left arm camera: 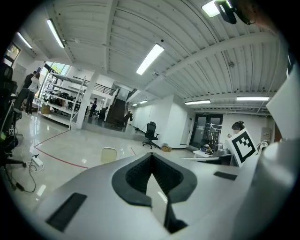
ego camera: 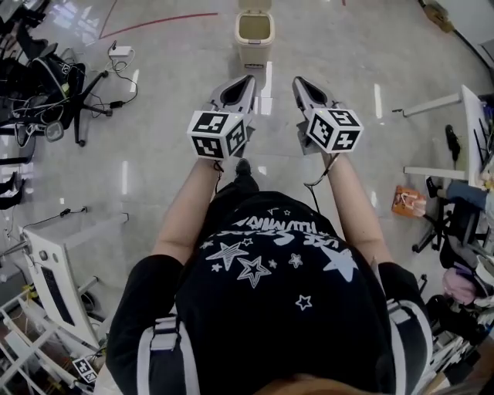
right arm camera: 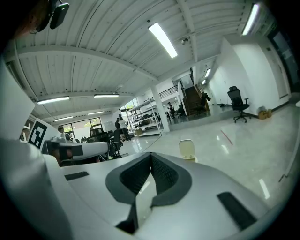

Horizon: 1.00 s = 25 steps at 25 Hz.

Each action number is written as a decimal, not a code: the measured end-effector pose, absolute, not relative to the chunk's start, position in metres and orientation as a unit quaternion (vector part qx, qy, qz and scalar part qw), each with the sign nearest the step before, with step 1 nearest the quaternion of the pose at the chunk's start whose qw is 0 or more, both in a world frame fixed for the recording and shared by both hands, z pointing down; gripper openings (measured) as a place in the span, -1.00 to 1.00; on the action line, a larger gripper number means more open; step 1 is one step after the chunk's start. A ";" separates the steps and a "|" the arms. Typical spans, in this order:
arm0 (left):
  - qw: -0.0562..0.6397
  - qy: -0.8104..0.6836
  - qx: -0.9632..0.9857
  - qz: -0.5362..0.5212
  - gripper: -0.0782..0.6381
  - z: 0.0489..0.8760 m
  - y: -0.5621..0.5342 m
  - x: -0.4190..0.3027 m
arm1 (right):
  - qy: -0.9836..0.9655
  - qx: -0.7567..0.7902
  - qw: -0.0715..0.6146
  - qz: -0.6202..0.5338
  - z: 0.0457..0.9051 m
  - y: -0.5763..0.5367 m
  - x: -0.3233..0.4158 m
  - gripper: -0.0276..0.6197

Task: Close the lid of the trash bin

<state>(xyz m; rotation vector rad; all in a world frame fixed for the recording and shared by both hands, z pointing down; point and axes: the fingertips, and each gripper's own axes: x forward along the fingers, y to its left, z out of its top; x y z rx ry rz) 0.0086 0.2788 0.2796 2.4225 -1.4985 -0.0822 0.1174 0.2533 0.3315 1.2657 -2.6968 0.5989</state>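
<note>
Standing on the glossy floor [ego camera: 154,139], the person holds both tools out in front, side by side and apart from each other. The left gripper [ego camera: 248,77] is clenched: looking along it, its dark ribbed pads [left arm camera: 136,176] run together to a point with nothing caught between them. The right gripper [ego camera: 297,79] is the same, jaws pressed tip to tip and empty, touching nothing. The trash bin [ego camera: 254,35] sits on the floor at twelve o'clock from the person, well ahead of both tips. Its lid [ego camera: 255,5] is tipped up and back, so the pale inside shows from above. Along the left gripper's jaws the raised lid shows as a pale slab at about eleven o'clock; along the right one it sits at about one o'clock. A white power strip [ego camera: 120,52] lies at eleven o'clock, and an orange packet [ego camera: 407,200] at three.
</note>
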 end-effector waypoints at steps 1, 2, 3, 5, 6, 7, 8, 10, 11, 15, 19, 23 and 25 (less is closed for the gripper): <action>0.146 -0.518 0.842 -0.028 -0.75 0.280 0.270 0.002 | -0.885 0.418 0.050 0.198 0.331 0.244 0.110 -0.90; 0.147 -0.517 0.843 -0.027 -0.75 0.280 0.262 -0.005 | -0.884 0.420 0.049 0.199 0.330 0.235 0.103 -0.90; 0.149 -0.515 0.844 -0.027 -0.75 0.281 0.254 -0.012 | -0.884 0.421 0.049 0.199 0.329 0.227 0.096 -0.90; 0.150 -0.511 0.846 -0.027 -0.75 0.280 0.240 -0.026 | -0.882 0.425 0.048 0.197 0.327 0.212 0.081 -0.90; 0.150 -0.509 0.847 -0.027 -0.75 0.279 0.234 -0.032 | -0.881 0.427 0.049 0.197 0.326 0.206 0.074 -0.90; 0.150 -0.507 0.848 -0.028 -0.75 0.279 0.228 -0.038 | -0.880 0.429 0.049 0.197 0.326 0.200 0.067 -0.90; 0.150 -0.505 0.849 -0.029 -0.75 0.278 0.223 -0.043 | -0.879 0.431 0.049 0.196 0.326 0.195 0.061 -0.90; 0.150 -0.502 0.851 -0.032 -0.75 0.278 0.213 -0.054 | -0.878 0.435 0.050 0.195 0.325 0.186 0.052 -0.90; 0.150 -0.502 0.851 -0.034 -0.75 0.278 0.207 -0.059 | -0.877 0.437 0.051 0.193 0.324 0.182 0.048 -0.90; 0.155 -0.506 0.848 -0.043 -0.75 0.277 0.188 -0.077 | -0.873 0.446 0.053 0.191 0.322 0.167 0.040 -0.90; 0.160 -0.505 0.847 -0.046 -0.75 0.279 0.177 -0.082 | -0.869 0.452 0.055 0.193 0.324 0.156 0.042 -0.90; 0.160 -0.505 0.847 -0.042 -0.75 0.283 0.164 -0.081 | -0.869 0.451 0.054 0.197 0.327 0.141 0.041 -0.90; 0.157 -0.507 0.847 -0.038 -0.75 0.285 0.155 -0.079 | -0.869 0.449 0.052 0.200 0.331 0.129 0.042 -0.90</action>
